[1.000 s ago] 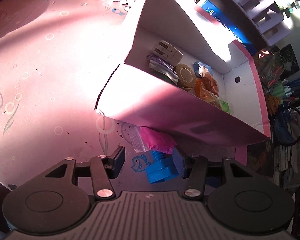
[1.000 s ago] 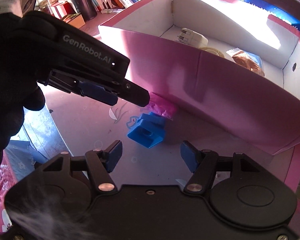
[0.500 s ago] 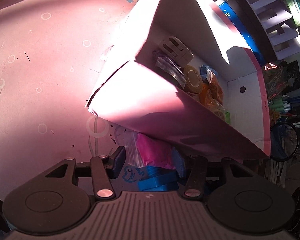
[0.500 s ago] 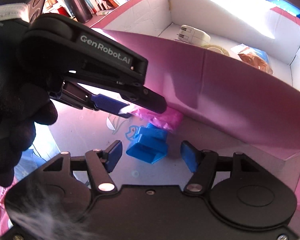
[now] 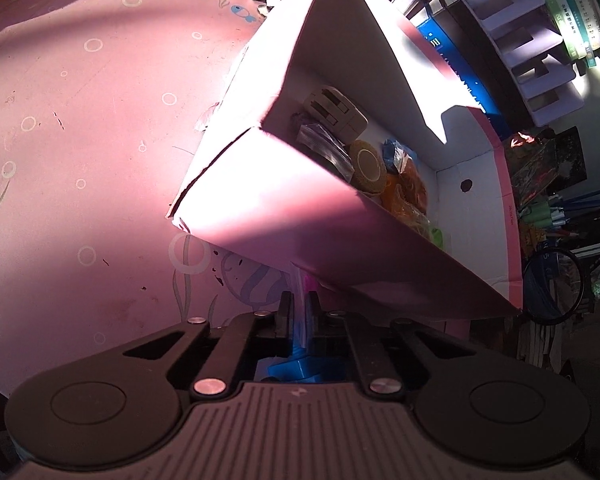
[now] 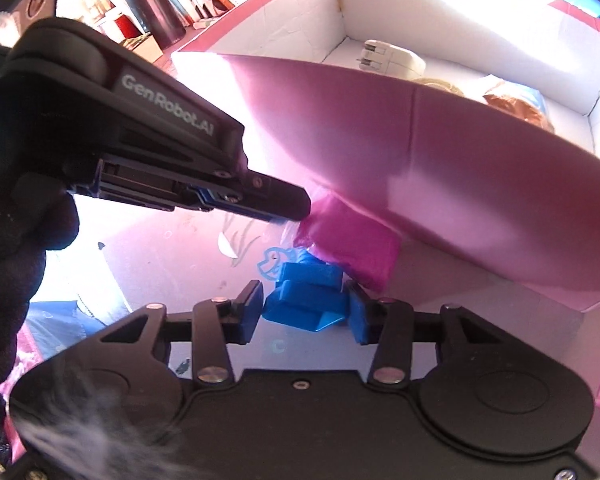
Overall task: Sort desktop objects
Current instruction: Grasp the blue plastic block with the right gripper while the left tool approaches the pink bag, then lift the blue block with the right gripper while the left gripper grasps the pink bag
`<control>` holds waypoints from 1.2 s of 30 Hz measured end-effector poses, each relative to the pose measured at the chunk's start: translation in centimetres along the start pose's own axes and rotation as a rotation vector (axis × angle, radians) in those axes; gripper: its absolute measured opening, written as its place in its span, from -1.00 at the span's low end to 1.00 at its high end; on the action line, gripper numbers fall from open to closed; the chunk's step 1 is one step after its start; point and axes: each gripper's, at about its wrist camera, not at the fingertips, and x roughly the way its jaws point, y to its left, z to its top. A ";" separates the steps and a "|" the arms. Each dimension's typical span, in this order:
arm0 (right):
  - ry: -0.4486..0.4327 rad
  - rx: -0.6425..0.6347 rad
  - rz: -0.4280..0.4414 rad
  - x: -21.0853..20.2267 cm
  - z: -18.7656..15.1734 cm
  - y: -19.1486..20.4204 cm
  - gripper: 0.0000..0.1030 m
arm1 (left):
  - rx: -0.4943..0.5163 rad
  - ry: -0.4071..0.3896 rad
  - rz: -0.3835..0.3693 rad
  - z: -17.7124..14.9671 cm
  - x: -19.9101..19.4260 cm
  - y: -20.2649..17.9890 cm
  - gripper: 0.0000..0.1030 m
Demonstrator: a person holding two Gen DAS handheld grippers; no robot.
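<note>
Box (image 5: 364, 236) already holds a charger (image 6: 396, 65), tape and packets; left gripper (image 5: 299, 311) pinches the pink bag (image 6: 350, 246), right gripper (image 6: 306, 310) straddles the blue block (image 6: 306, 300), unclosed.

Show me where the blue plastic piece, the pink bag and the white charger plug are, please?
blue plastic piece (image 6: 306, 300), right wrist view, on its top face.
pink bag (image 6: 350, 246), right wrist view, on its pink filled middle.
white charger plug (image 6: 396, 62), right wrist view, on its white body.

Between the left gripper's (image 5: 299, 316) matt black plastic fingers sits a clear, glossy plastic bag (image 6: 346, 248) of pink filling. Beyond them the box (image 5: 340, 224) is smooth matt cardboard. Between the right gripper's (image 6: 306, 312) pads, the blue block (image 6: 306, 302) looks like matt plastic.
</note>
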 end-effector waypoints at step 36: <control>-0.023 0.135 -0.102 -7.6 -4.9 -8.9 -0.26 | 0.585 -0.114 0.401 -5.4 6.1 -8.6 0.25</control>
